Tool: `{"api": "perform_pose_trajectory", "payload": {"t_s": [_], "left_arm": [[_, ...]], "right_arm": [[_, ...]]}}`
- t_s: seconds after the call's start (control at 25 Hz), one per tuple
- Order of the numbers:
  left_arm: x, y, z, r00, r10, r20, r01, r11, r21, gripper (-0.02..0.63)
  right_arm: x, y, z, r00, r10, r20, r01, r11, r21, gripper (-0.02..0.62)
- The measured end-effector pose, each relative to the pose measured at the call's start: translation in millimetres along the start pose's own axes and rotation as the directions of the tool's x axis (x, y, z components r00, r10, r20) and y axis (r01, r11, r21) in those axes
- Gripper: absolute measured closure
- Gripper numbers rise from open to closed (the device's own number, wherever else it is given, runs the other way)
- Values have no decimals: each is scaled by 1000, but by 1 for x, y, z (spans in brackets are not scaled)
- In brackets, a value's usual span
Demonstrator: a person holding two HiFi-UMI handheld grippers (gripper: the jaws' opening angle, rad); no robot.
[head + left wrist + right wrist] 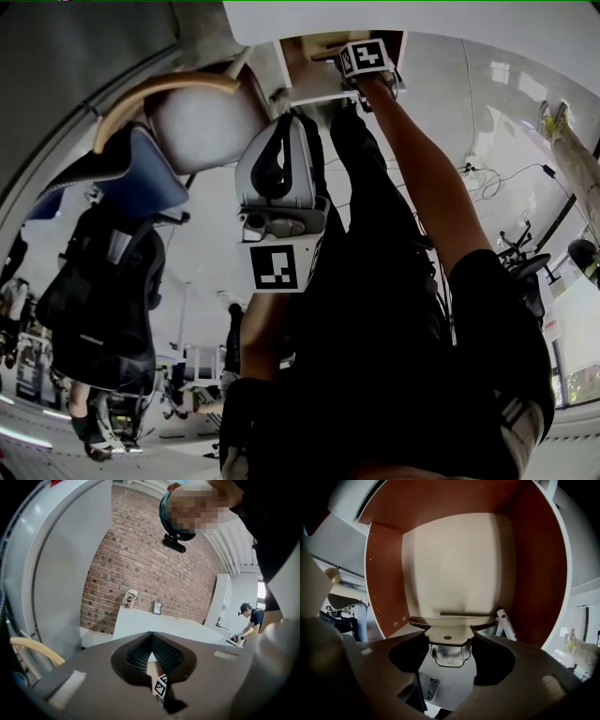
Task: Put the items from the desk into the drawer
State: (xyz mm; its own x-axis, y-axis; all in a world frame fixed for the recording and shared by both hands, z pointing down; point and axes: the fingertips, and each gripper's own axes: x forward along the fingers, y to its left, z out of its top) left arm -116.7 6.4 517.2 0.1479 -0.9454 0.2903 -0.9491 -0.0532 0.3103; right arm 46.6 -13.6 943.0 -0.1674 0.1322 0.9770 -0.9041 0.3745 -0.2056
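While over drawer (384, 583) with pen (506, 623), right hand-held gripper (449, 625) tight on metal bracket (447, 637), left one (151, 637) closed.

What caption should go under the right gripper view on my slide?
The right gripper holds a silver metal tool above the open drawer.

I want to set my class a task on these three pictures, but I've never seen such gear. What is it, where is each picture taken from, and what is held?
No robot: a person holds tongs in each hand. The head view comes from a camera on the person's head, looking down. The other two come from cameras riding on each pair. The left tongs are shut and empty, facing a brick wall. The right tongs, wide apart, point into an open drawer and seem to grip a shiny metal piece; what it is I cannot tell. A white pen-like stick lies in the drawer.
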Motion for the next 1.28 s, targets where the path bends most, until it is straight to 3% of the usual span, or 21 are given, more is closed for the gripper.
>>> {"api": "perform_pose_trajectory", "payload": {"t_s": [0.6,0.88,1.28], "left_arm": [[-5,4,-14,1000,13,-16,-13,1000,-16,594],[-12,-3,-6,1000,9,0,-9,1000,-10,594],[-39,-21,26,999,1,48,-3,1000,31,594]], "right_arm": [[9,-15,11,997,-56,45,56,998,4,321],[-8,-11,15,996,-39,82,39,999,5,321],[-83,6,5,974,-2,229,14,998,-54,515]]}}
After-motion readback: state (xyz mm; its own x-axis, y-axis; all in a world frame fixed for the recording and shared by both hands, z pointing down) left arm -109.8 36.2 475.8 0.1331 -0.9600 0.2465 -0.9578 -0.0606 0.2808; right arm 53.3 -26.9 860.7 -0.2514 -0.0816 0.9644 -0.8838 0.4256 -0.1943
